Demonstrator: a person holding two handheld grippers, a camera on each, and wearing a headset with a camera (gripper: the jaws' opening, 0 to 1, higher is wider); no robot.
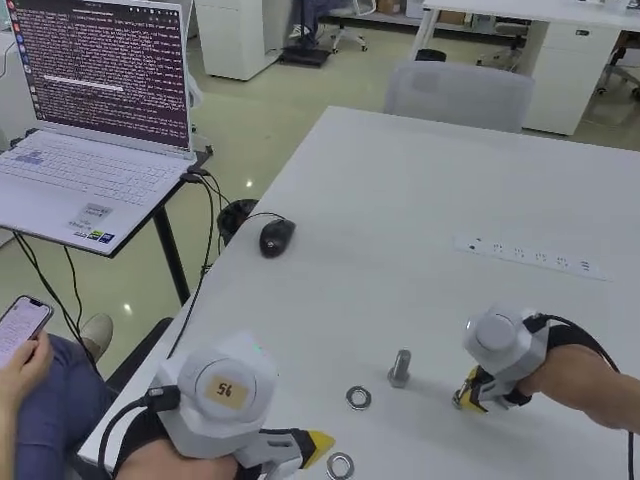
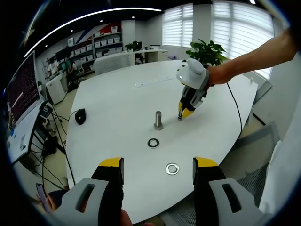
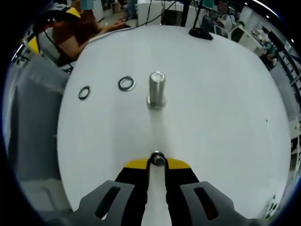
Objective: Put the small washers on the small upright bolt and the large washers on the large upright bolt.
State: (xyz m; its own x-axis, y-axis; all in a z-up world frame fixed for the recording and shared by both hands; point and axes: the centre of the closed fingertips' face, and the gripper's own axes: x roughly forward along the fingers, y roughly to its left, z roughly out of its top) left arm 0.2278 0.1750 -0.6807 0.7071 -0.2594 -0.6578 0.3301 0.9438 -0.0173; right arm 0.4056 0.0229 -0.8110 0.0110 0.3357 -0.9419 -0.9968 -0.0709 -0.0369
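- Writing: the round yellow sticker (image 1: 225,390) on the back of the left gripper (image 2: 158,165) reads "56". The laptop (image 1: 90,150) screen is full of text lines, too small to read; same for its palm-rest stickers.
- upright bolt (image 1: 400,367) — long axis vertical, hex head down on the desk (image 1: 400,200), threaded end pointing up. It stands near the desk's near edge, betw. the two grippers and apart from both.
- first washer (image 1: 358,397): lies flat, just beside the bolt on its near-left side, not touching it.
- second washer (image 1: 340,465): lies flat right at the near edge, just beside the left gripper's yellow tip in the head view. In the left gripper view it sits just ahead of the jaws.
- left gripper: jaws spread wide, nothing betw. them, low over the near edge.
- right gripper (image 3: 157,164): jaws pressed together on a small metal piece (image 3: 157,158) w/ a rounded top — can't tell if it is a bolt or a washer. The tip is down at the desk surface, right of the upright bolt, near but apart.
- Rest:
  - mouse (image 1: 277,237) near the desk's left edge
  - power strip (image 1: 530,257) lying flat toward the right side
  - chair (image 1: 458,95) at the far edge
  - laptop on a stand off the left edge
  - a hand (image 1: 25,365) holding a phone (image 1: 20,322), beyond the near-left corner
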